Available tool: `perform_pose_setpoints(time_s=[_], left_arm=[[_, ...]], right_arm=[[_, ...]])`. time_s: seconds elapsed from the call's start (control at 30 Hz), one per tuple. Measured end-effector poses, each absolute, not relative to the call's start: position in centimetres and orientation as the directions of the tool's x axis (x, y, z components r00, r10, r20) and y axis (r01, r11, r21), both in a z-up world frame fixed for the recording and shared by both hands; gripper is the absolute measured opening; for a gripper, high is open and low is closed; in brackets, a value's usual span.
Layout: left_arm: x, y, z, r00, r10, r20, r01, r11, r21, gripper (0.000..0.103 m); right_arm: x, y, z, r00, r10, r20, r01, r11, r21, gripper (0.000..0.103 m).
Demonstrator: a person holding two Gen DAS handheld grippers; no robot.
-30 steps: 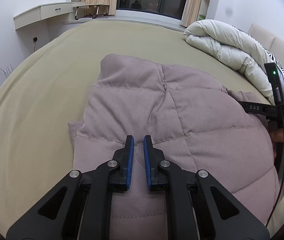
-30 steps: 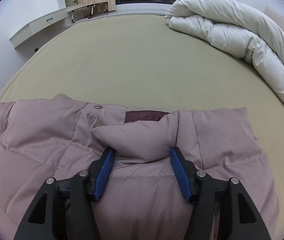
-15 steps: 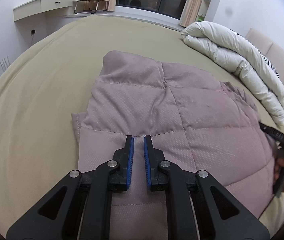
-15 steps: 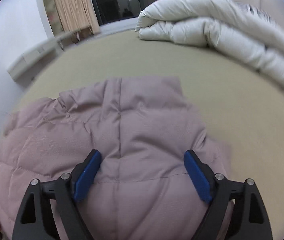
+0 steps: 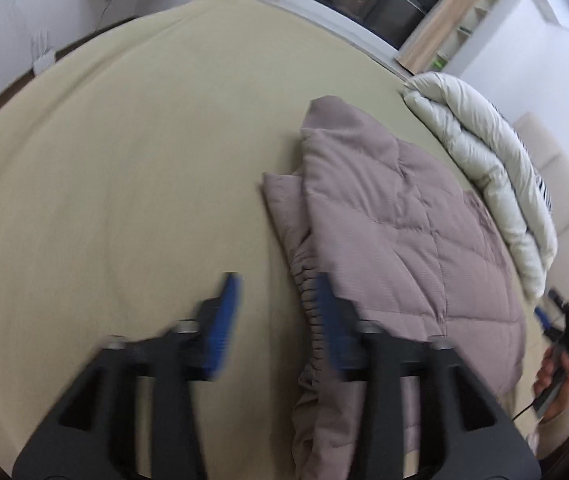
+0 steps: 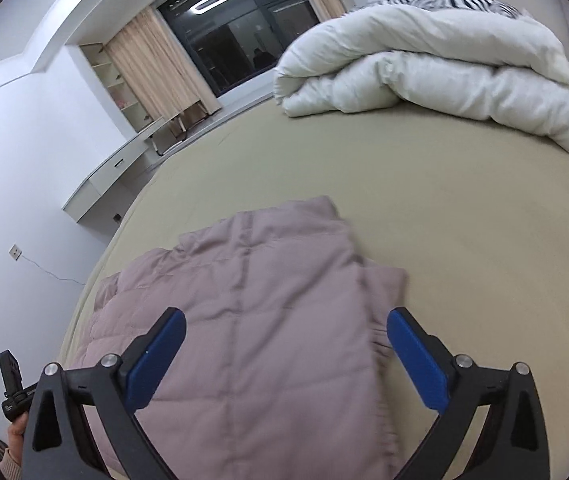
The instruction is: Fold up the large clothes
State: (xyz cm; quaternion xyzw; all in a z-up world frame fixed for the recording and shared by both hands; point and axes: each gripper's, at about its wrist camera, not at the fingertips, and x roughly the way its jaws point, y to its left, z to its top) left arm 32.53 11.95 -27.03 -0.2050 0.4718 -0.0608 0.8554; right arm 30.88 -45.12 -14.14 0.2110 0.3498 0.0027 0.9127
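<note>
On bed sheet point(image 5: 132, 184), folded mauve jacket point(image 5: 396, 240) at 1 o'clock of left gripper point(image 5: 278, 308), spread, empty; right gripper point(image 6: 284, 344) released above jacket.

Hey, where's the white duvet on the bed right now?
The white duvet lies bunched at the far right of the bed in the right wrist view, beyond the folded pink jacket, apart from it.

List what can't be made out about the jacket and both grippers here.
- Left gripper: motion-blurred in the left wrist view; open, but contact with the cuff is unclear.
- Puffer jacket: near end cut off by the frame's bottom edge in the right wrist view, behind the right gripper.
- Jacket's underside folds: hidden by its top layer.
</note>
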Motion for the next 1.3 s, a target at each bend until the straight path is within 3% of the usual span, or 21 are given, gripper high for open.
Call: perform_pose_setpoints(time_s=[0.03,0.23,0.37,0.57,0.8,0.9,1.03,1.3], left_arm=[[32.6,12.4,-27.2,0.55,-0.3,-0.779,-0.111,0.899,-0.424,0.066],[34.3,13.1,-28.2,0.502,-0.415,-0.759,-0.131,0.831,-0.541,0.066],[34.8,14.3,-29.2,0.499,-0.53,-0.685,-0.147,0.727,-0.67,0.066],[34.1,16.1,-29.3,0.549,-0.603,-0.579,-0.131,0.622,-0.772,0.066],[35.0,15.6,-28.4,0.514,-0.642,-0.568,-0.057,0.635,-0.77,0.068],[36.0,14.0,-29.4,0.451,-0.68,-0.578,-0.045,0.63,-0.776,0.079],[37.6,12.0,-31.8,0.387,-0.679,-0.624,-0.068,0.654,-0.754,0.079],[41.2,9.1,-34.7,0.33,-0.757,-0.563,-0.082,0.572,-0.816,0.077]], right_arm=[[30.7,-46.1,-14.5,0.747,0.146,-0.649,0.159,0.908,0.387,0.103],[30.2,-51.3,-18.0,0.683,0.259,-0.683,0.234,0.808,0.541,0.103],[30.3,-53.0,-20.1,0.666,0.363,-0.652,0.228,0.733,0.641,0.103],[31.6,-53.0,-22.2,0.622,0.474,-0.623,0.197,0.675,0.711,0.103],[33.9,-51.7,-22.7,0.575,0.577,-0.58,0.125,0.639,0.759,0.098],[34.9,-50.5,-23.2,0.532,0.606,-0.592,0.114,0.641,0.759,0.098],[36.0,-49.2,-23.7,0.493,0.622,-0.609,0.104,0.653,0.751,0.098],[36.1,-48.4,-23.8,0.455,0.662,-0.596,0.057,0.646,0.761,0.094]])
